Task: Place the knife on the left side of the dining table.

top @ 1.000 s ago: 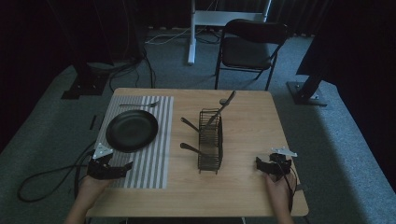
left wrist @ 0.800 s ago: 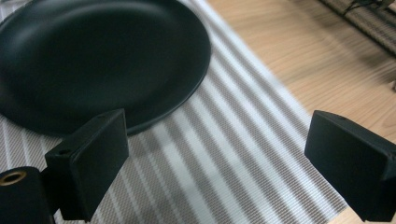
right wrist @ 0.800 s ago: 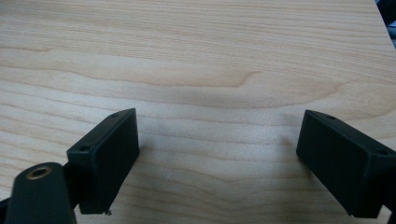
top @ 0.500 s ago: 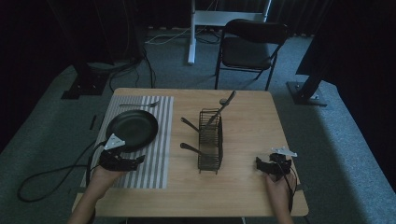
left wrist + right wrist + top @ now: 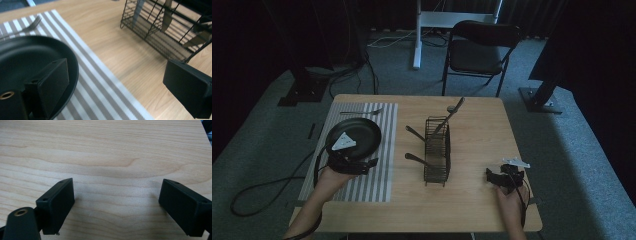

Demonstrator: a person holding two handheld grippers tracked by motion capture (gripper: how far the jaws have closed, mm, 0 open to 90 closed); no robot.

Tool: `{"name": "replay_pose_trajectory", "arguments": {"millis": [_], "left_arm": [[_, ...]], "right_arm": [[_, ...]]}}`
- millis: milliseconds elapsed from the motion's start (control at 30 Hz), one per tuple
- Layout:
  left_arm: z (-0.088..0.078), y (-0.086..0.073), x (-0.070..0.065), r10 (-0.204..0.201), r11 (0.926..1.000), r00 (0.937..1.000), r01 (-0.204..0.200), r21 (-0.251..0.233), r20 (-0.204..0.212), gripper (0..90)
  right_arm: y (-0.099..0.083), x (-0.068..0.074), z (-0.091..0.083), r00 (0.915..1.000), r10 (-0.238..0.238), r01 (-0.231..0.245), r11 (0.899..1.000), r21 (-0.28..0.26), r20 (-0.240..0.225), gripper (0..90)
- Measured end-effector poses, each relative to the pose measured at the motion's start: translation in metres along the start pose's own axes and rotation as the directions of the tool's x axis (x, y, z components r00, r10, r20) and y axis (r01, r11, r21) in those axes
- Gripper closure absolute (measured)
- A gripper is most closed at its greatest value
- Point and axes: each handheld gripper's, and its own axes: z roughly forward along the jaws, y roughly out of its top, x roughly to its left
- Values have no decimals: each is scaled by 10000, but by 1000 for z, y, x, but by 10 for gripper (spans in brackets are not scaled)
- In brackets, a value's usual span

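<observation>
When you look down from the high view, a wooden table [image 5: 472, 210] stands on grey carpet. A striped mat [image 5: 372, 185] lies on its 9 o'clock side. A black plate [image 5: 359, 132] sits on the mat, and a fork [image 5: 360, 112] lies on the mat just past the plate, toward 12 o'clock. A black wire basket [image 5: 437, 151] stands in the middle of the table with some spoons or knives [image 5: 450, 113] poking out of it. The left gripper [image 5: 362, 165] is held by a hand [image 5: 332, 179] at the plate's 6 o'clock edge. The right gripper [image 5: 492, 176] sits near the table's 4 o'clock corner, well apart from the basket. A folding chair [image 5: 479, 50] stands beyond the table at 12 o'clock.

From the left gripper view, the jaws stand wide apart and hold nothing. One jaw is over the plate's [image 5: 27, 57] rim and the other is over bare wood. The striped mat [image 5: 100, 82] runs between them. The basket [image 5: 162, 30] is at 1 o'clock and the fork [image 5: 23, 27] at 11 o'clock.

From the right gripper view, the jaws are also wide apart with nothing between them. They rest low over the bare table [image 5: 107, 152].
</observation>
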Motion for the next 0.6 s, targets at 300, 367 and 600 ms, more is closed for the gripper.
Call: {"name": "replay_pose_trajectory", "arguments": {"millis": [300,367,600], "left_arm": [[8,16,-4,189,9998,9993,-190,-2,330,96],[8,20,-4,213,9998,9991,-213,-21,366,96],[8,37,-8,382,9990,9973,-368,-238,631,96]], "right_arm": [[0,0,0,10000,4,-4,10000,0,1,122],[0,0,0,10000,3,-3,10000,1,1,122],[0,0,0,10000,5,-5,10000,1,0,122]]}}
